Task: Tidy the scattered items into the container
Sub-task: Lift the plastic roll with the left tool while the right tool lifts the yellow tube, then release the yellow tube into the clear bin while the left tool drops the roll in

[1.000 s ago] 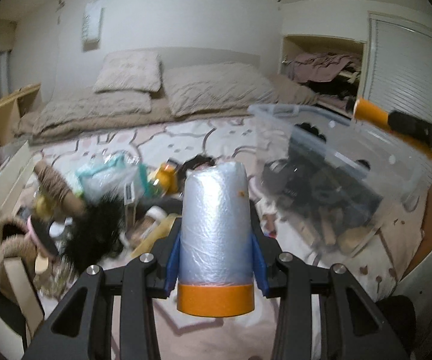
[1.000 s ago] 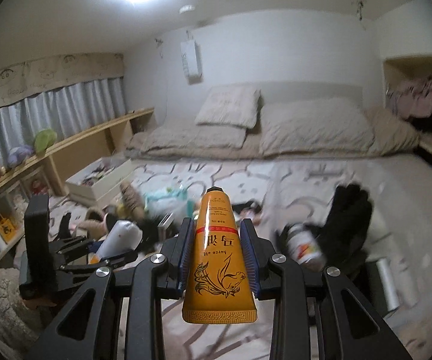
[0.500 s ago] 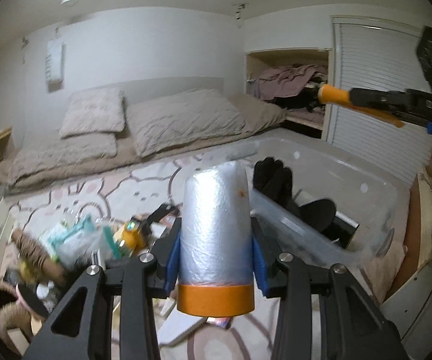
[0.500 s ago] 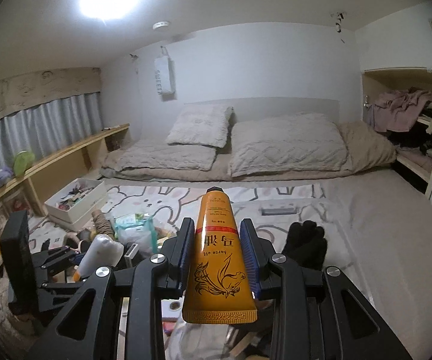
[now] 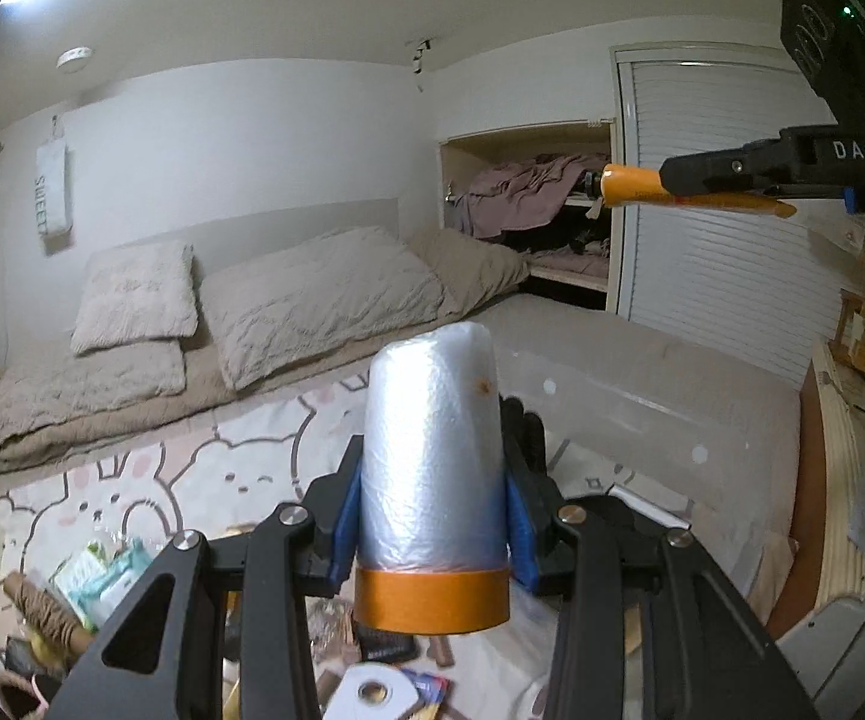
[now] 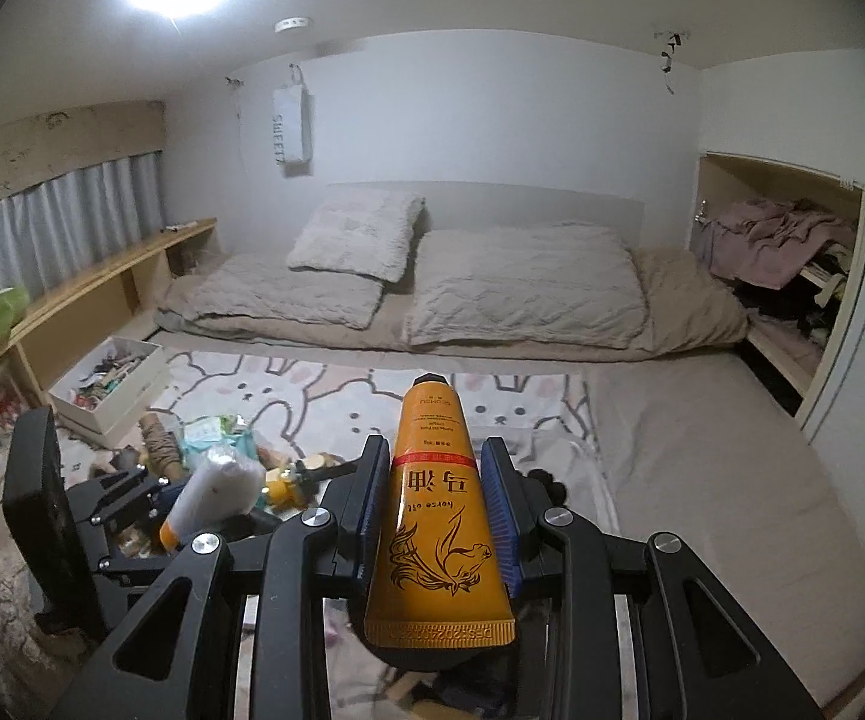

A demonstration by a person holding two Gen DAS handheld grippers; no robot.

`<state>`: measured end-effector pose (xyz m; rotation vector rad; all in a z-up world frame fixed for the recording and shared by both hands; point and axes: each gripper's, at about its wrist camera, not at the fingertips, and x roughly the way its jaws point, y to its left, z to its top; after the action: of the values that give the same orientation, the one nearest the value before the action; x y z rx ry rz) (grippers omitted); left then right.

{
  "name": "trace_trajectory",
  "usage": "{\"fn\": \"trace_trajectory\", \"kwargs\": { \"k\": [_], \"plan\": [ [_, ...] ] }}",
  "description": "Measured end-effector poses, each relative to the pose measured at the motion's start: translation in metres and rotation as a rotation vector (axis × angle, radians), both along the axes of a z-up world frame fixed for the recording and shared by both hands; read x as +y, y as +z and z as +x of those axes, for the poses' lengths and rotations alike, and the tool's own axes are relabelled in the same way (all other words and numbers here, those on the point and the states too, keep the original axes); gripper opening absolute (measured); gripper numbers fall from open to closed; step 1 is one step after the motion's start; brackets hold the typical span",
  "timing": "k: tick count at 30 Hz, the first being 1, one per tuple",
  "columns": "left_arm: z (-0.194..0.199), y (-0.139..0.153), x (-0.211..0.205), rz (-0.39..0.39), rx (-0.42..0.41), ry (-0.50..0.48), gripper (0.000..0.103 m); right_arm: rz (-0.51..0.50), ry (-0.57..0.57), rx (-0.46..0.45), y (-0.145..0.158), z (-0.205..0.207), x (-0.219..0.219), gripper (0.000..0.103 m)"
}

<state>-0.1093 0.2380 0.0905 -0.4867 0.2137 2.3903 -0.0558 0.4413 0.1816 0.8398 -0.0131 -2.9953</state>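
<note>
Bedroom: clear bin (image 5: 642, 414) (black glove (image 5: 525, 432) inside); hand-held grippers clamp roll (image 5: 432, 474), tube (image 6: 441, 516).

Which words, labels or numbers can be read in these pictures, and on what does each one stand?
"SWEET": white hanging banner on the wall.
"DAS": black body of the right tool.
"horse oil", with two large characters: orange tube held in the right tool, printed upside down.
Small print and crimp code on the tube: too small to read surely.
Roll in the left tool: no text.
</note>
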Motion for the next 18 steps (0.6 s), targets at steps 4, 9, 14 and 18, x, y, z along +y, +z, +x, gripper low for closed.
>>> {"fn": "trace_trajectory", "kwargs": {
  "k": [4,9,14,18],
  "plan": [
    [-0.009,0.011,0.015,0.008,-0.007,-0.016,0.040,-0.012,-0.012,-0.035,-0.010,-0.013,0.012,0.032],
    [-0.023,0.018,0.032,0.021,-0.040,-0.024,0.040,-0.073,-0.020,-0.088,-0.042,-0.032,0.030,0.032],
    [-0.029,0.014,0.047,-0.001,-0.059,-0.018,0.040,-0.136,-0.021,-0.192,-0.093,-0.058,0.040,0.032],
    [-0.032,0.004,0.059,-0.032,-0.069,-0.014,0.040,-0.171,-0.024,-0.265,-0.128,-0.072,0.041,0.032]
  ]
}}
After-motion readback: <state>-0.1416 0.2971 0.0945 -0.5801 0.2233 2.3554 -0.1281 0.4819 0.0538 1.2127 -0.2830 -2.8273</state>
